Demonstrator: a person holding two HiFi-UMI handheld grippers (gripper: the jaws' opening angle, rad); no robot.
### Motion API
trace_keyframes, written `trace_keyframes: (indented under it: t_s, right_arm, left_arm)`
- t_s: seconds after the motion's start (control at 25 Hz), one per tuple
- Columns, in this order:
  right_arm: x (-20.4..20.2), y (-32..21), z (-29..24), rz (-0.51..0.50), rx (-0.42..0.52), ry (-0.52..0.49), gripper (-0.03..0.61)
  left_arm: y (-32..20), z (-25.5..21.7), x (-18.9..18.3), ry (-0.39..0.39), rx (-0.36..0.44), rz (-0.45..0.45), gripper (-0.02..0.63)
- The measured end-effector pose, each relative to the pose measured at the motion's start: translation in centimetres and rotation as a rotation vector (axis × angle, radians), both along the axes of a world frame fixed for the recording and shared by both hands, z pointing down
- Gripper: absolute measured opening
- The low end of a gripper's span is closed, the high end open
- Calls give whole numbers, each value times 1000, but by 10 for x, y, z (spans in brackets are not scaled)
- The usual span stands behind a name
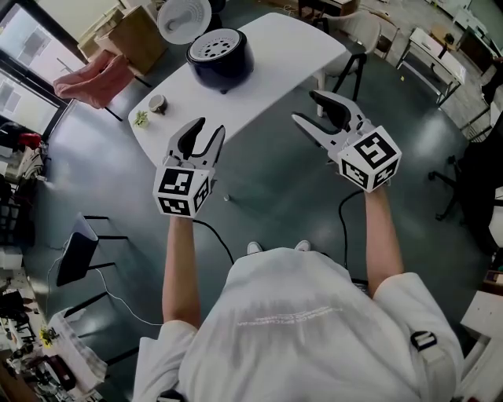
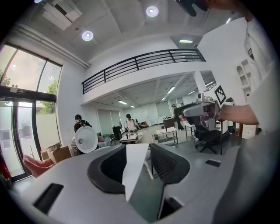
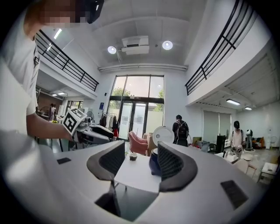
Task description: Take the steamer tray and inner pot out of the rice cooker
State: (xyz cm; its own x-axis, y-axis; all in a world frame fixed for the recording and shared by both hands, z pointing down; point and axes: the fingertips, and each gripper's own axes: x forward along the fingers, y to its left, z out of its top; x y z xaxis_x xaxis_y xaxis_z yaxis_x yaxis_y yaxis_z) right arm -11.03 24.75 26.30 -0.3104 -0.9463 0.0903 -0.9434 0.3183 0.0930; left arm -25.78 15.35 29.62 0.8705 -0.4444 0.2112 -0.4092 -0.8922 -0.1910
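Head view: the rice cooker (image 1: 220,56), dark blue, is stood on the far half of the white desk (image 1: 283,55), with its round white lid (image 1: 185,17) swung up behind it. A pale perforated steamer tray (image 1: 218,45) is seen seated in the cooker's mouth. The inner pot is covered by it and cannot be made out. A small cup (image 1: 157,104) and a small green sprig (image 1: 141,118) are noted near the desk's left corner, well apart from the cooker. A pink armchair (image 1: 98,78) and cardboard boxes (image 1: 137,35) are seen on the floor (image 1: 259,188) beyond that corner.

Left tool (image 1: 206,133): held out above the grey floor, near the desk's near edge. Its jaws are spread and it is released. In the left gripper view only a narrow slice of the desk is framed between the jaws, and nothing is touched by the pads.

Right tool (image 1: 308,108): held by the desk's near right edge. Its jaws are spread wide and it is released. In the right gripper view the desk top and the cup are framed in the gap, and the cooker is partly masked by the right-hand jaw. All of these lie well beyond the tips, and nothing is gripped
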Motion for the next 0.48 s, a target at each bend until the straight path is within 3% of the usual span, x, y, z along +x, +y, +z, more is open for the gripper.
trace_keyframes:
  t_s: [0.48]
  right_arm:
    - [61, 24, 24, -28, -75, -89, 234]
  left_arm:
    - [32, 19, 34, -5, -66, -72, 187]
